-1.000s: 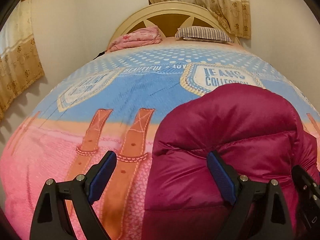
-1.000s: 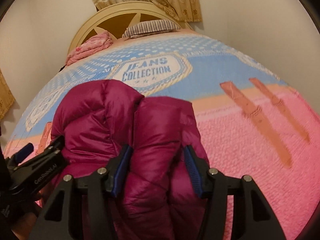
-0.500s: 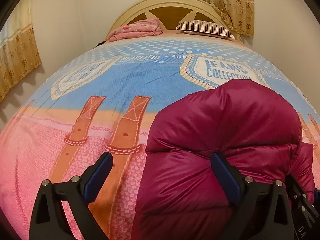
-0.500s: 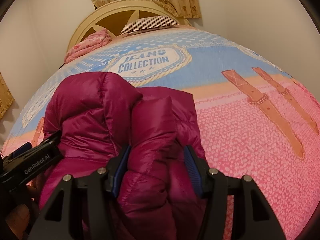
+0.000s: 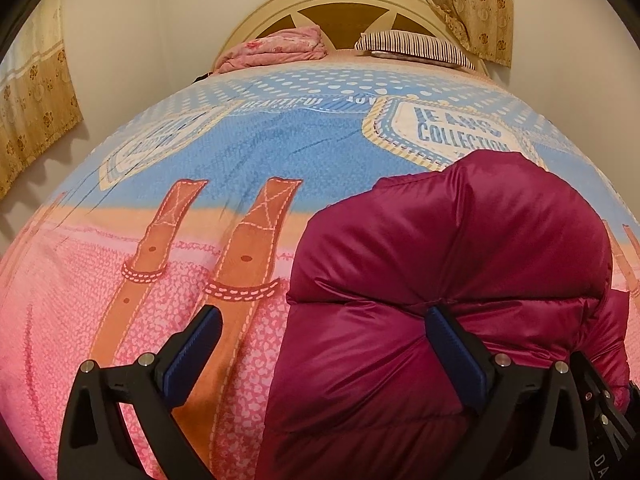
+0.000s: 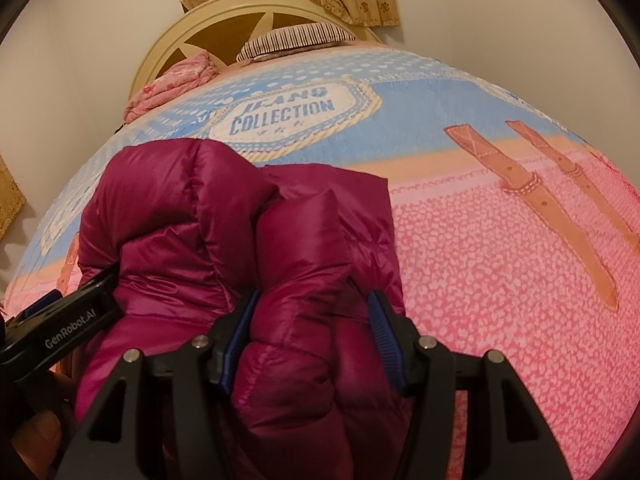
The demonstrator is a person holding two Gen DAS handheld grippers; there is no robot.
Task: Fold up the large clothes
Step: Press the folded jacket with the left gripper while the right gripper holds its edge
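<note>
On the bed, the right gripper clamps a fold of the magenta puffer jacket while the left gripper, at the jacket's nine o'clock edge, is opening its fingers wide, gripping nothing.

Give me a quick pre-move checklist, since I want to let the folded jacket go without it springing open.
1. Maroon jacket bundled on the bedspread: ok.
2. Left tool clear of fabric: not ok, opening, one pad against the jacket.
3. Right tool pinching a fold: ok.
4. Bedspread beside the jacket free: ok.
5. Pillow and pink blanket far away: ok.
6. Fold holding unaided: cannot tell.
</note>
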